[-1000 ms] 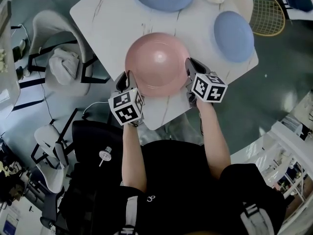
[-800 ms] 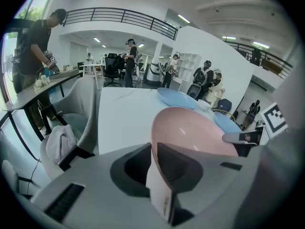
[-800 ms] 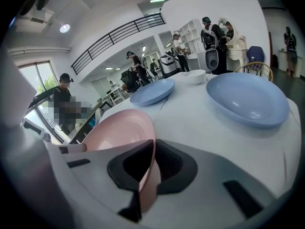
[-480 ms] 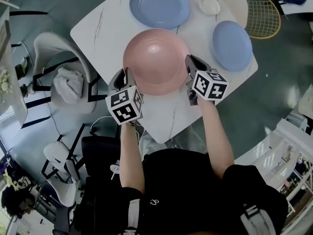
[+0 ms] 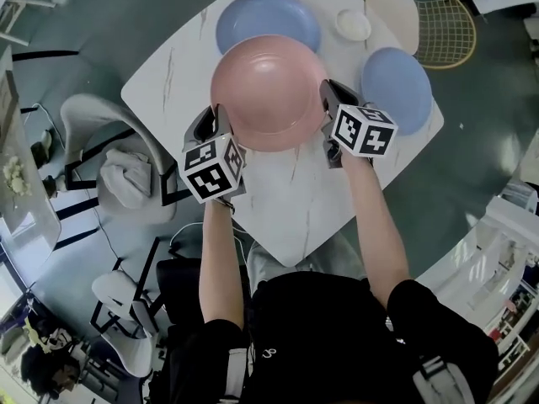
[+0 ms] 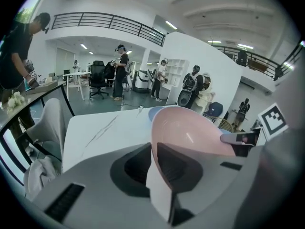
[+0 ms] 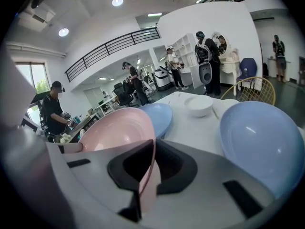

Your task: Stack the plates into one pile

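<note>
- Pink plate (image 5: 268,91) hangs above the white table (image 5: 286,200), gripped on both sides.
- Left gripper (image 5: 217,123): jaws clamped tight on the plate's left rim.
- Large blue plate (image 5: 253,13) lies on the table, partly covered by the pink one in the head view.
- Right gripper (image 5: 328,101): jaws pinching the right rim.
- Smaller blue plate (image 5: 397,89) sits far right, with a small white bowl (image 5: 352,25) behind it.

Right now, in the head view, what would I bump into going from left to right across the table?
left claw → pink plate → right claw → blue plate near the table's right edge
</note>
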Motion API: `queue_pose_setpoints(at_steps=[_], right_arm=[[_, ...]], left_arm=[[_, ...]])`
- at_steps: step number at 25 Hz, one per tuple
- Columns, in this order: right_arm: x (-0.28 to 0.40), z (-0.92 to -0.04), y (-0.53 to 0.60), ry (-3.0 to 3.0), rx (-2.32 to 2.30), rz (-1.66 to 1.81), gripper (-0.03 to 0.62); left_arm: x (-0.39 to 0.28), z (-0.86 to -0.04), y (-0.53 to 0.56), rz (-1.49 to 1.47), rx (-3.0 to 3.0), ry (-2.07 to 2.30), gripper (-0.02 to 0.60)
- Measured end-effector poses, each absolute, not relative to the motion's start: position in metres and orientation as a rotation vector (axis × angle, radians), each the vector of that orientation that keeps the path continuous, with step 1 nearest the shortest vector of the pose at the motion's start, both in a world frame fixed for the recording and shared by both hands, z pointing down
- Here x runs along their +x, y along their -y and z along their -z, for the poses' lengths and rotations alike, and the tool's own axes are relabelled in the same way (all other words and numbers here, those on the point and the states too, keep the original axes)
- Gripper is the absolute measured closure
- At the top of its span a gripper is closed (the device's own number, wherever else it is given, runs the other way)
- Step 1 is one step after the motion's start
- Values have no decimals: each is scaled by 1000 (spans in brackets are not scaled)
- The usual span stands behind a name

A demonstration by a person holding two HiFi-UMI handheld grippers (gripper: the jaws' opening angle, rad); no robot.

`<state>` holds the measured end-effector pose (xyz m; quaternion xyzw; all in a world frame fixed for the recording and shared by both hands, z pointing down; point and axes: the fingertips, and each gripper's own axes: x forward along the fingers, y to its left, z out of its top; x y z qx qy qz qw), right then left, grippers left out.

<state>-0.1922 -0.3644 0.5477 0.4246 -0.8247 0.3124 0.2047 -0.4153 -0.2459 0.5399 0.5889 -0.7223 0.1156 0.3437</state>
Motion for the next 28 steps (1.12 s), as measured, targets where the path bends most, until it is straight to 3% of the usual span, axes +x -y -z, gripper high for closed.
queue_pose_setpoints(at_steps=[28], right_arm=[[-229, -565, 503, 2198, 1279, -672, 557]], left_arm=[[-461, -567, 413, -440, 1675, 1768, 518]])
